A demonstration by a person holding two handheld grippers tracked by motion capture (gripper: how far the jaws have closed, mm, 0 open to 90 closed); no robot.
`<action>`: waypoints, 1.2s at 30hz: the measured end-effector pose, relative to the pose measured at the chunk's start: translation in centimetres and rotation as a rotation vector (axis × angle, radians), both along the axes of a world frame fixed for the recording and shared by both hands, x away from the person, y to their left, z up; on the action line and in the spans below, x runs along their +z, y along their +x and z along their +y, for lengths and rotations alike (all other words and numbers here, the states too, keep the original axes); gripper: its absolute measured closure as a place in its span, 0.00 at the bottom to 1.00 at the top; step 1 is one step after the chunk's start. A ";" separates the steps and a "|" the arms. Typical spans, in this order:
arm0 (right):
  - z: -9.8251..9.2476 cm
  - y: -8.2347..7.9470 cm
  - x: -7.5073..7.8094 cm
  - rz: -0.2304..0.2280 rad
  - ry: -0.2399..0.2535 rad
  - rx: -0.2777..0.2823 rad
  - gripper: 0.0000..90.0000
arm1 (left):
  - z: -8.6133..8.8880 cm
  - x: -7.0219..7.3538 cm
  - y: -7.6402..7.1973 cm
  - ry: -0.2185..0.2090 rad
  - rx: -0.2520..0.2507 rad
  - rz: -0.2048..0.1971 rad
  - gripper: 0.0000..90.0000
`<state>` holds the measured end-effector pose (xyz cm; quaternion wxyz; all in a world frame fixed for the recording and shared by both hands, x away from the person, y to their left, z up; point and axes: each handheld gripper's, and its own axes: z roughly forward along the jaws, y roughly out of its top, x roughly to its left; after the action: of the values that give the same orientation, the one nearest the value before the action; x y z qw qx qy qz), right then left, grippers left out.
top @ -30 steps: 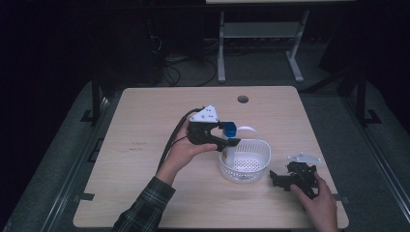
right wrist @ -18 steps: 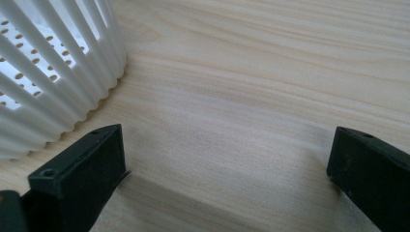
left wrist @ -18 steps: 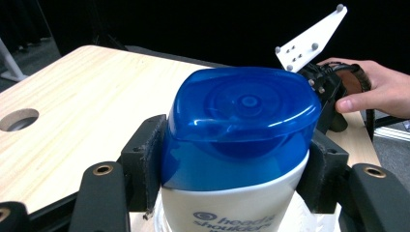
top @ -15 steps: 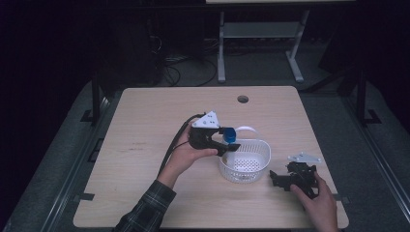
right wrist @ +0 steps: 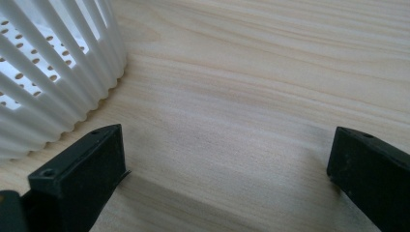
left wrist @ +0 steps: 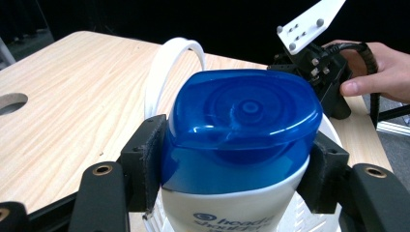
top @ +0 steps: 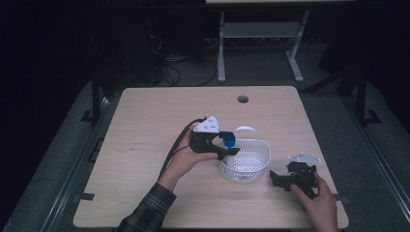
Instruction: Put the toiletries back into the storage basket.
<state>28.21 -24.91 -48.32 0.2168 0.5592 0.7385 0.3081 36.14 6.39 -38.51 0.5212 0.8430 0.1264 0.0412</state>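
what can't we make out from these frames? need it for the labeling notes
- Bottle body: left gripper view cuts it off at the bottom edge; its label text runs out of frame.
- Basket contents: high view too small and the left gripper overhangs it; whether the bottle touches the basket, cannot tell.
- Basket in right gripper view: just a wall section, cut by the left edge.
- Right gripper fingertips: dark and small in high view.
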 end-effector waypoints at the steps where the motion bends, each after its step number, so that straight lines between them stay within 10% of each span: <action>1: 0.0 0.0 0.0 0.000 0.000 0.000 0.00 | 0.0 -0.1 0.0 0.002 0.000 -0.001 0.40; 36: 0.0 0.0 0.0 0.002 0.002 -0.001 0.00 | 1.1 1.6 -1.4 -0.059 -0.055 0.019 0.30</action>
<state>28.20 -24.90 -48.32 0.2155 0.5600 0.7382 0.3083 34.71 7.49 -36.87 0.5457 0.8307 0.1094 0.0150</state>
